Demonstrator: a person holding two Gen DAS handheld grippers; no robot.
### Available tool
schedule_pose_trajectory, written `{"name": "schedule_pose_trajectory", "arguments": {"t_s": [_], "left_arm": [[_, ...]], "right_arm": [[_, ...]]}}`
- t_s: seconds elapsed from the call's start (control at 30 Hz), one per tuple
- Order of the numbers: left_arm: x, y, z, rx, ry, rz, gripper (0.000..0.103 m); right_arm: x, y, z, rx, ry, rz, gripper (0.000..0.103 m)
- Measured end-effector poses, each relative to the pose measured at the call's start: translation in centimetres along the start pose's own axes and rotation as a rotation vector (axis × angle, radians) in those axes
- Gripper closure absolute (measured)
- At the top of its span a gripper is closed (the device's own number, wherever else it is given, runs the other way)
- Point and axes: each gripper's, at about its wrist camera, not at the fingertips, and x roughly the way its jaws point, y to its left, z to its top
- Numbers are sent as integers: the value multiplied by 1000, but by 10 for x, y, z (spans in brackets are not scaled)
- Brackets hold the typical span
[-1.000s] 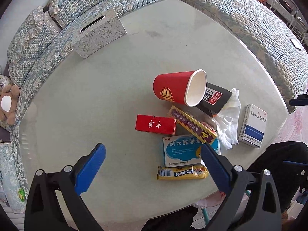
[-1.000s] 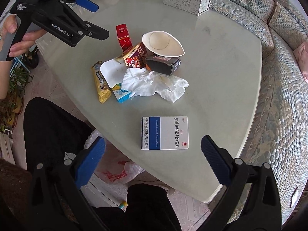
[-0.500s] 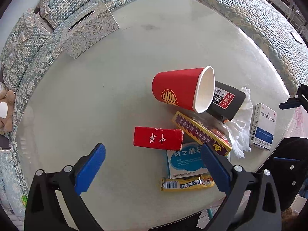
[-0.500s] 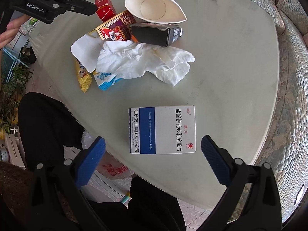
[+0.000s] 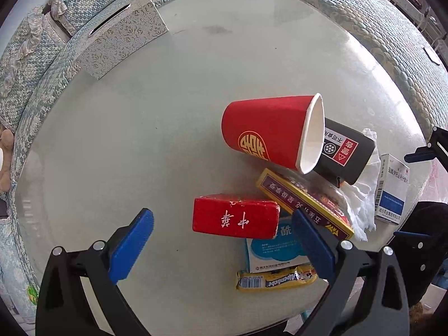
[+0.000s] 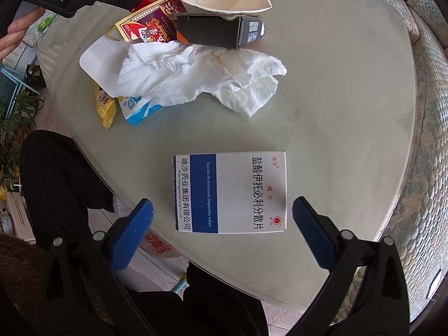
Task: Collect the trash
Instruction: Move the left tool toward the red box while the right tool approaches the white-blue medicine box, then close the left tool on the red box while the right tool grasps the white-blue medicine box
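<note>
Trash lies in a heap on the round glass table (image 5: 145, 128). My left gripper (image 5: 222, 221) is open, its blue pads straddling a red cigarette pack (image 5: 235, 219). Behind the pack lie a tipped red paper cup (image 5: 268, 133), a black box (image 5: 345, 154), a purple-and-gold box (image 5: 305, 203), a blue-and-white medicine box (image 5: 273, 253) and a yellow candy wrapper (image 5: 277, 280). My right gripper (image 6: 222, 221) is open just in front of a white-and-blue medicine box (image 6: 231, 191). A crumpled white tissue (image 6: 196, 75) lies beyond that box.
A patterned silver tissue box (image 5: 120, 32) stands at the table's far edge, against the quilted blue-green sofa (image 5: 350, 8). A person's black-clad legs (image 6: 64, 173) sit at the near edge, with a plastic bag (image 6: 156, 245) under the glass. A hand (image 6: 16, 32) holds the left gripper.
Both grippers have moved closer to the table. The red cigarette pack now sits between the left pads, and the white-and-blue medicine box looms larger before the right pads. Both stay open.
</note>
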Motion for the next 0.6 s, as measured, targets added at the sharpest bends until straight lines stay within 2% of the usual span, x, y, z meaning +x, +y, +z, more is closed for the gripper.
{"name": "schedule_pose_trajectory", "arguments": {"t_s": [0.4, 0.6], "left_arm": [[7, 7, 2, -25, -2, -63, 7], [9, 11, 5, -49, 5, -93, 20]], "right_arm": [[7, 1, 2, -3, 1, -18, 6], [4, 4, 9, -9, 10, -38, 6]]}}
